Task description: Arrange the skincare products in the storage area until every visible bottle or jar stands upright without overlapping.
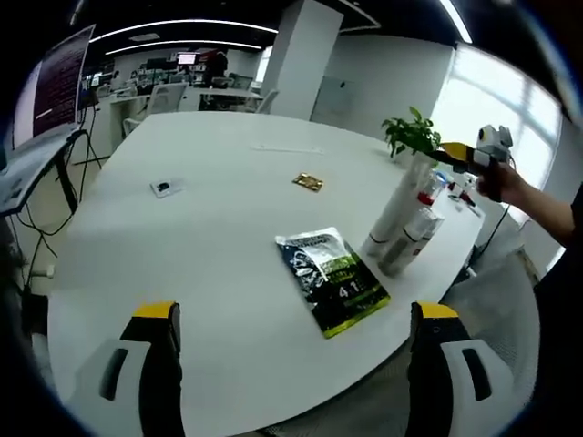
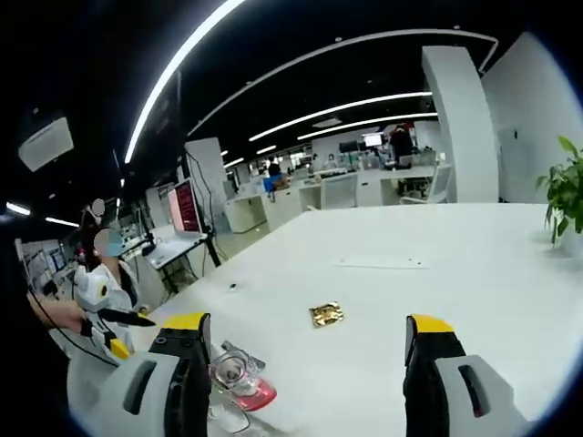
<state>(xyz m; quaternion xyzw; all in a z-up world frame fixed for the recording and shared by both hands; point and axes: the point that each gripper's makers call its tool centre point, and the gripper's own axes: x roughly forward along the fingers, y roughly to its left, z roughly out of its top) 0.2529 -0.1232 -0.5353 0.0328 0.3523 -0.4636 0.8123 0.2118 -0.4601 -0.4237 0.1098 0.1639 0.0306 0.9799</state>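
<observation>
- The left gripper (image 1: 291,341) is holding its two yellow-tipped fingers (image 1: 157,320) wide apart, with nothing between them. It is hanging above the near edge of the round white worktop (image 1: 219,196).
- The right gripper (image 2: 303,350) is also holding its fingers (image 2: 186,326) wide apart and empty. In the left gripper view it (image 1: 474,157) is showing far off, up by the plant, with a hand (image 1: 506,182) around it.
- Just past the left fingers a dark green pouch (image 1: 332,280) is lying flat on the worktop.
- Beyond the pouch, near the far edge, the skincare bottles (image 1: 406,238) are bunching close together. A tall white one is leaning, and the smaller ones with red caps (image 1: 426,196) are touching it. I cannot tell which ones are standing straight.
- In the right gripper view a clear jar with a pink bottom (image 2: 239,378) is lying right beside the left finger, on its side I think.
- A leafy green plant (image 1: 412,133) is standing just behind the bottles.
- A small gold packet (image 1: 308,182) and a little dark thing (image 1: 163,188) are lying well apart in the middle of the worktop.
- To do this step well, I think the right gripper should be coming down slowly on one bottle at a time, squeezing it near the middle, and standing it in a bare spot away from the others.
- The bottles are so close that a bump could be knocking the rest over, so going gently matters.
</observation>
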